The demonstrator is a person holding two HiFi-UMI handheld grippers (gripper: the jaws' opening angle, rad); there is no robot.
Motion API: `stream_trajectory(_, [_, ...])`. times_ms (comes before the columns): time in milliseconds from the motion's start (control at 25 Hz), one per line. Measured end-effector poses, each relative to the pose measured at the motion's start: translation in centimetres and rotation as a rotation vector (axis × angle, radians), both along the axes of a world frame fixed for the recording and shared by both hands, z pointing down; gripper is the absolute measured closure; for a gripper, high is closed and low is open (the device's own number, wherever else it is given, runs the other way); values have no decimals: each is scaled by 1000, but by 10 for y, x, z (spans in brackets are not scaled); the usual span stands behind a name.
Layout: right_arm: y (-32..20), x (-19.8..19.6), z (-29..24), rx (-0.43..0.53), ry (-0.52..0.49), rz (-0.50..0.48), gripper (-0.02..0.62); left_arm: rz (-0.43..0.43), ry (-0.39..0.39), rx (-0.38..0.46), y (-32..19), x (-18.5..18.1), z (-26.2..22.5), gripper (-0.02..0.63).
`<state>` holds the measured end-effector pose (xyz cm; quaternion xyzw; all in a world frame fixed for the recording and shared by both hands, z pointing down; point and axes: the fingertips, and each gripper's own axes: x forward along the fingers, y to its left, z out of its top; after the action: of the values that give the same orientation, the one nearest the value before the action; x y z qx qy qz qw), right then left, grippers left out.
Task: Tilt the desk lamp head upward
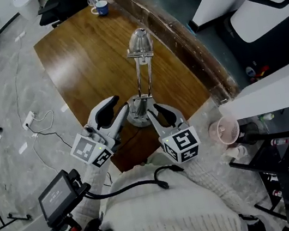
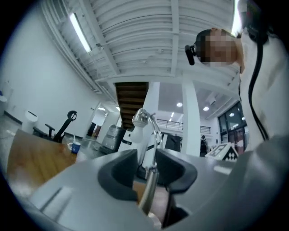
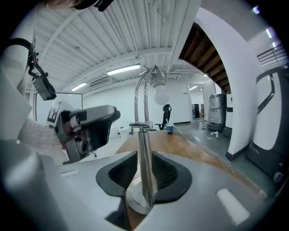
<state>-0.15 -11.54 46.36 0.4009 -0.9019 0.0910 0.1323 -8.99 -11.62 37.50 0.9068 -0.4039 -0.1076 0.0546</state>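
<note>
Now the desk lamp (image 1: 139,80) stands upright on the wooden tabletop (image 1: 81,57), and I have both tools down at its foot, not at the part I must move. My left gripper (image 1: 125,111) comes in from the left of the round base (image 1: 136,121), my right gripper (image 1: 156,111) from the right; neither is clearly nearer to the lamp. Each pair of jaws stands half-narrowed with the lower post (image 3: 143,158) between the pads, yet I see no firm pinch, so I count both as apart.

The lamp head (image 1: 140,42) lies well above the jaws, at the top of the 2 thin rods (image 1: 143,76) that rise from the post, so the long axis runs straight up from where I am. I judge that 1 gripper should steady the post while the other climbs to the head.

The head view flattens that height. The right gripper view shows the bulb (image 3: 161,95) hanging face down under the shade (image 3: 157,81), and the cross-piece (image 3: 142,126) where post meets rods. The left gripper view shows the rods curving over to the head.
</note>
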Motion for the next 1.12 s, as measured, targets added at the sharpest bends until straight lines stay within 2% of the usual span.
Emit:
stream_trajectory(120, [-3, 8, -2, -3, -14, 7, 536, -7, -57, -106, 5, 24, 30, 529])
stream_trajectory(280, [-9, 10, -1, -7, -13, -5, 563, 3, -63, -202, 4, 52, 51, 563])
stream_trajectory(360, [-12, 9, -3, 1, -9, -4, 597, -33, -90, -248, 0, 57, 63, 597])
stream_trajectory(520, [-18, 10, -2, -5, 22, -5, 597, -102, -118, -339, -10, 60, 81, 598])
stream_trajectory(680, [-21, 5, 0, -30, 19, -14, 597, -123, -215, -350, -15, 61, 88, 598])
stream_trajectory(840, [-20, 0, 3, -48, 25, -28, 597, -118, -209, -383, -17, 64, 92, 598])
stream_trajectory(1120, [-19, 0, 2, -55, 30, -28, 598, -128, -207, -393, -17, 61, 93, 598])
